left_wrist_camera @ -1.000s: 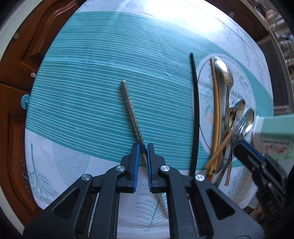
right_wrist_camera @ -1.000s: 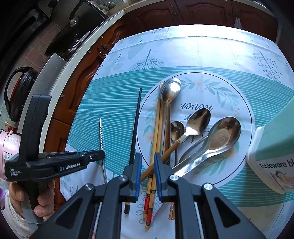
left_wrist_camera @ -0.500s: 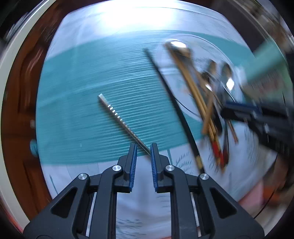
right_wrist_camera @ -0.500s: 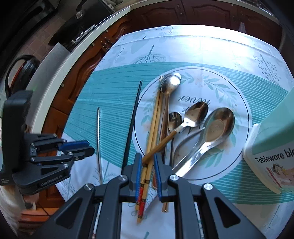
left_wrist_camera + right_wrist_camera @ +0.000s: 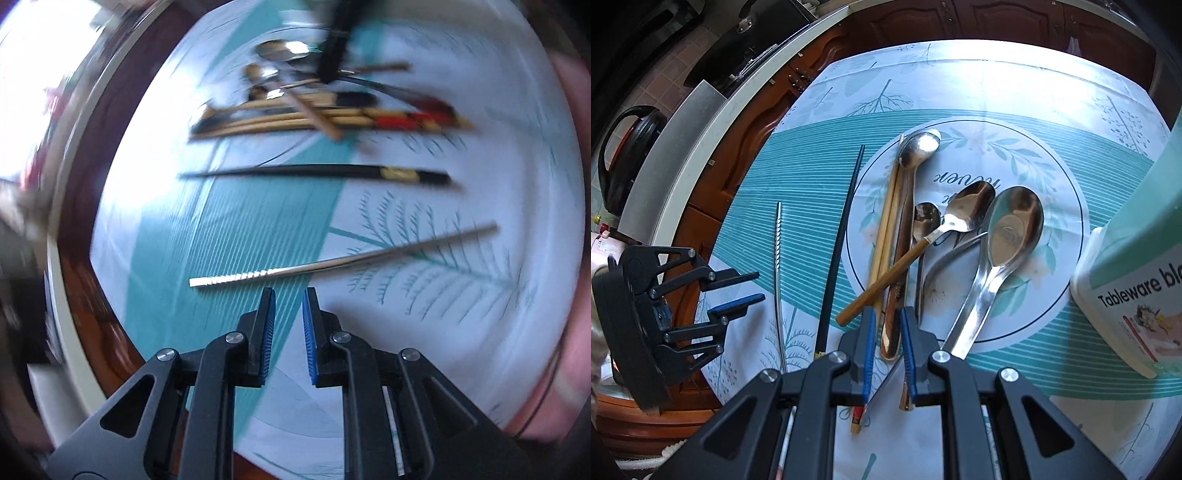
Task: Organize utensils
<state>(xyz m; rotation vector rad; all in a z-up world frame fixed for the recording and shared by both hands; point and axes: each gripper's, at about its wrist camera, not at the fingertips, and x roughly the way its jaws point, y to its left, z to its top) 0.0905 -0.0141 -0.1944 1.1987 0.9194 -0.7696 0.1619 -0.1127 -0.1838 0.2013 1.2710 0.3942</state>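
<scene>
On the blurred left wrist view, I'm holding my left gripper [image 5: 287, 291] with its blue-padded jaws apart and empty, just short of the ridged silver metal chopstick [image 5: 332, 264] lying crosswise on the teal-striped leaf-print tablecloth [image 5: 236, 229], with the slim black chopstick [image 5: 317, 172] beyond it. On the right wrist view, I'm hovering my right gripper [image 5: 886, 314] with jaws parted and gripping nothing over the copper-toned spoon handle [image 5: 892, 332], among bamboo chopsticks [image 5: 886, 221] and steel spoons [image 5: 1004, 236], beside the mint-lidded white tableware box [image 5: 1134, 288].
</scene>
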